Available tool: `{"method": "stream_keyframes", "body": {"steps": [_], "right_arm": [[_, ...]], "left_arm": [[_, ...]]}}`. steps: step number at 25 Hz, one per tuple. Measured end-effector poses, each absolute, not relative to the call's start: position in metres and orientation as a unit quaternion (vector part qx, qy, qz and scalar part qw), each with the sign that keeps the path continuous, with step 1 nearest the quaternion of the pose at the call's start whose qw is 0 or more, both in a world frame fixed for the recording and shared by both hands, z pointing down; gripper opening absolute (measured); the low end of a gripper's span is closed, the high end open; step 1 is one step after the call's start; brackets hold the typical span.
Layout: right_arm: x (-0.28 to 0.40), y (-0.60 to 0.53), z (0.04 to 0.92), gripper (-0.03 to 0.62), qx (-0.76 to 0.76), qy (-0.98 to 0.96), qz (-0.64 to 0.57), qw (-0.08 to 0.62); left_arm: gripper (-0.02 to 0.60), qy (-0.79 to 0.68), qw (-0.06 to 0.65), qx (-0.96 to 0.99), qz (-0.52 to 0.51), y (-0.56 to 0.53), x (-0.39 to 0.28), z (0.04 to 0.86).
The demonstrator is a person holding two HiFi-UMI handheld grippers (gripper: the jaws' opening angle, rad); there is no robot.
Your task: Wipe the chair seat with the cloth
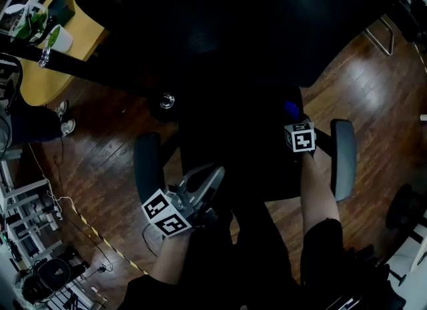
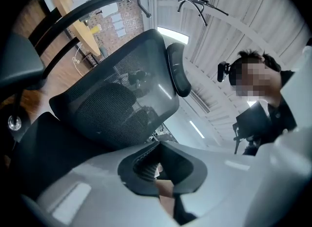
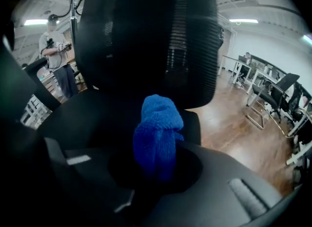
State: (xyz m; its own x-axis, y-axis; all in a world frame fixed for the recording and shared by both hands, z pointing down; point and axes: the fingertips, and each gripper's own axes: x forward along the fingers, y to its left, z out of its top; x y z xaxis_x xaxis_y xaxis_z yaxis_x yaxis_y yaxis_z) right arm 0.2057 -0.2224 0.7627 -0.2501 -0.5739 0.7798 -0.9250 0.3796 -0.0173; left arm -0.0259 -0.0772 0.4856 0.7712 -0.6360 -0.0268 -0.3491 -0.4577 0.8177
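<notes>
Left gripper point(image 1: 210, 181): jaws together, nothing in them, at front-left edge of chair seat point(image 1: 243, 149). Right gripper point(image 3: 157, 167) clamped on bunched blue cloth point(image 3: 156, 133), over the seat's right side. Mesh backrest point(image 3: 146, 35) rises behind the seat.

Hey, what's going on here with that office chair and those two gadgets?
A person stands over a black office chair, holding a tool in each hand. The right tool clamps a bunched blue cloth over the seat, pointing toward the backrest. Whether the cloth touches the seat can't be told. The left tool is by the seat's front edge, apparently closed on nothing.
</notes>
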Motion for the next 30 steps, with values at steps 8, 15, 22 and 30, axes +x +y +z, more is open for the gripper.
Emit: {"method": "stream_keyframes", "body": {"steps": [8,15,22,30], "right_arm": [[0.237,-0.216,0.764,0.037,0.518,-0.744,0.255,0.338],[0.173,-0.223,0.745,0.037,0.51,-0.767,0.255,0.294],[-0.061,-0.17,0.742,0.037,0.319,-0.861,0.286,0.274],[-0.182,-0.101,0.773,0.037,0.239,-0.875,0.297,0.299]], "left_arm": [[-0.008,-0.302,0.424,0.84,-0.151,-0.077,-0.017,0.49],[-0.008,-0.32,0.419,0.833,-0.17,-0.075,-0.049,0.486],[-0.008,-0.365,0.406,0.815,-0.193,-0.053,-0.092,0.476],[-0.008,-0.398,0.401,0.8,-0.203,-0.029,-0.137,0.488]]}}
